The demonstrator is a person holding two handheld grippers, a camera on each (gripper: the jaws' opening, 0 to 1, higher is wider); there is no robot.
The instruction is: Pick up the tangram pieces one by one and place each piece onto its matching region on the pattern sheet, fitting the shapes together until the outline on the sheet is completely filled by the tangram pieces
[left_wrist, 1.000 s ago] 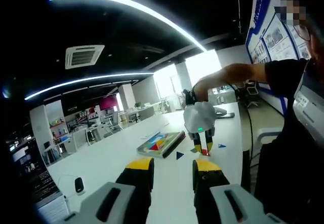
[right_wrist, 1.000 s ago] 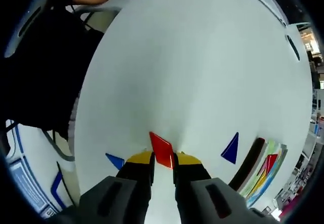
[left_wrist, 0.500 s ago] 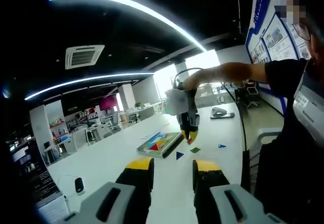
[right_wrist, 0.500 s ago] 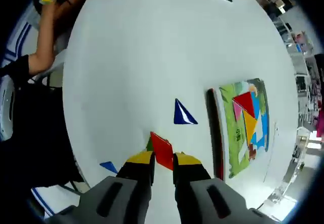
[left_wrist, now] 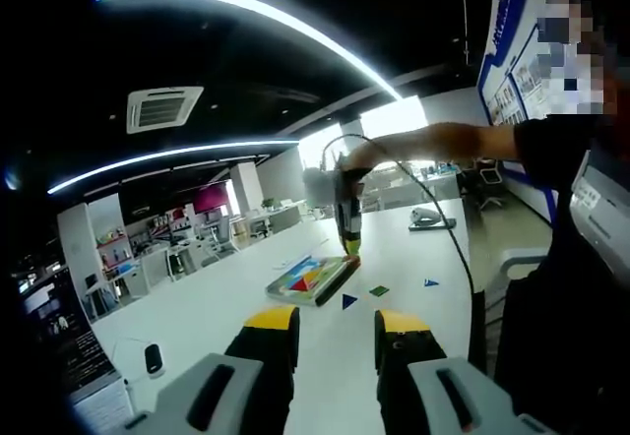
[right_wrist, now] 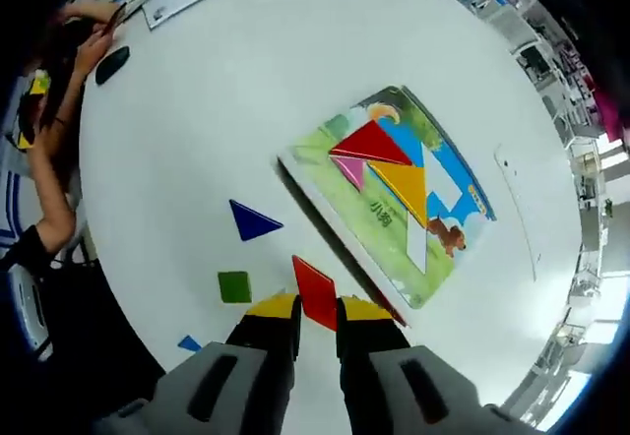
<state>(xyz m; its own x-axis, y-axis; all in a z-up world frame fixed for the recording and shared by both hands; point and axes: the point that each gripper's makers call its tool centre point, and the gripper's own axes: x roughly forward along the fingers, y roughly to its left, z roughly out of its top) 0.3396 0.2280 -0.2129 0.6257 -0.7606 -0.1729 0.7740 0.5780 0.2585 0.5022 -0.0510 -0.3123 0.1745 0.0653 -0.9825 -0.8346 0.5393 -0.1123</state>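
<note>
Two claws: the right claw (right_wrist: 317, 309) pinches a flat glossy red parallelogram piece (right_wrist: 315, 291) above the white tabletop (right_wrist: 197, 110), at 7 o'clock of the pattern sheet (right_wrist: 389, 184) bearing red, pink and orange triangles. Blue triangle (right_wrist: 252, 221) and green square (right_wrist: 234, 286) lie loose. Left claw (left_wrist: 335, 325) gapes, empty.
</note>
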